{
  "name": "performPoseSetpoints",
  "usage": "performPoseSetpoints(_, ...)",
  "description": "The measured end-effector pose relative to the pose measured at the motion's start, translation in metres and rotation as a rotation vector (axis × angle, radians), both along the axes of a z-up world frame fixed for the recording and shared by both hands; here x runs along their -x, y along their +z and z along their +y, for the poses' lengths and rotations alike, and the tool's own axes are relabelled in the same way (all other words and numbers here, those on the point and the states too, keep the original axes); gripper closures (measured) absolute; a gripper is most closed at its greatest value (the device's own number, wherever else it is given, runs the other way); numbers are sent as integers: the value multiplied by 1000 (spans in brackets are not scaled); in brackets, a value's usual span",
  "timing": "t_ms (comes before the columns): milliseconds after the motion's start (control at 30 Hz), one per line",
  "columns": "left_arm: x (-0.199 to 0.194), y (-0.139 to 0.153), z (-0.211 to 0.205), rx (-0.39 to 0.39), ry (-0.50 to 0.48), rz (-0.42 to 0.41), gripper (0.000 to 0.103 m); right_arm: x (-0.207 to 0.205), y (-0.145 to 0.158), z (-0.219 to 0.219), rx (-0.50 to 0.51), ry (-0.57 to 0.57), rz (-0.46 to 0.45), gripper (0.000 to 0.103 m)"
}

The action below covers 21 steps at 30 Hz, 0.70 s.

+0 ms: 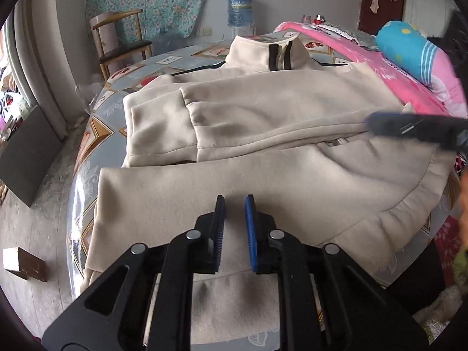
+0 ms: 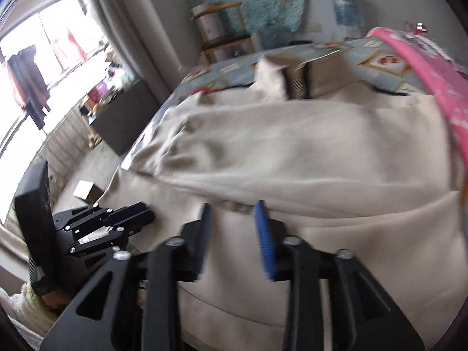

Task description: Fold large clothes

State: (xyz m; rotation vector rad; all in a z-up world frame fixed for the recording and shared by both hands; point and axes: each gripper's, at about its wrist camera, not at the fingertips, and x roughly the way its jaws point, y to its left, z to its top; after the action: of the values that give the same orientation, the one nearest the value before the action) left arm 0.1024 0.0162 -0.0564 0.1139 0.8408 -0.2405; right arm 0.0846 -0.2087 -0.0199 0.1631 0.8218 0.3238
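Observation:
A cream zip-up jacket (image 1: 263,111) lies on a table with a patterned cover (image 1: 96,122), its collar (image 1: 280,49) at the far end. A sleeve is folded across the body and the hem is nearest me. My left gripper (image 1: 234,201) hovers over the hem, its blue pads a narrow gap apart with nothing between them. In the left wrist view my right gripper (image 1: 415,128) shows blurred at the right, over the jacket's zip edge. In its own view the right gripper (image 2: 231,207) stands open above the jacket (image 2: 292,146), holding nothing. The left gripper (image 2: 146,213) is at the lower left there.
A pink blanket (image 1: 409,87) and a blue cushion (image 1: 409,46) lie along the table's right side. Behind the table stand a wooden chair (image 1: 122,41) and a water jug (image 1: 239,8). A dark cabinet (image 1: 26,158) and a small box (image 1: 25,263) are on the floor at left.

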Motion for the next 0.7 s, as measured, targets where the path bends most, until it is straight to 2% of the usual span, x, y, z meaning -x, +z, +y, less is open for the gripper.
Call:
performPoseSetpoints(100, -1, 0, -3, -17, -5, -2, 91, 1, -7, -17, 84, -47, 47, 55)
performPoseSetpoints(233, -1, 0, -4, -28, -1, -3, 91, -13, -32, -10, 136, -50, 139, 55)
performPoseSetpoints(367, 0, 0, -4, -28, 3, -5, 91, -15, -36, 5, 228, -34, 122, 48)
performPoseSetpoints(433, -1, 0, -4, -30, 1, -7, 91, -14, -35, 6, 228, -25, 136, 48)
performPoseSetpoints(533, 0, 0, -4, -37, -2, -15, 91, -12, -27, 2, 125, -6, 157, 48)
performPoseSetpoints(633, 2, -1, -5, -41, -3, -22, 91, -16, -34, 19, 165, 24, 168, 50)
performPoseSetpoints(700, 2, -2, -5, -41, -3, -26, 91, -13, -35, 29, 210, 32, 141, 54)
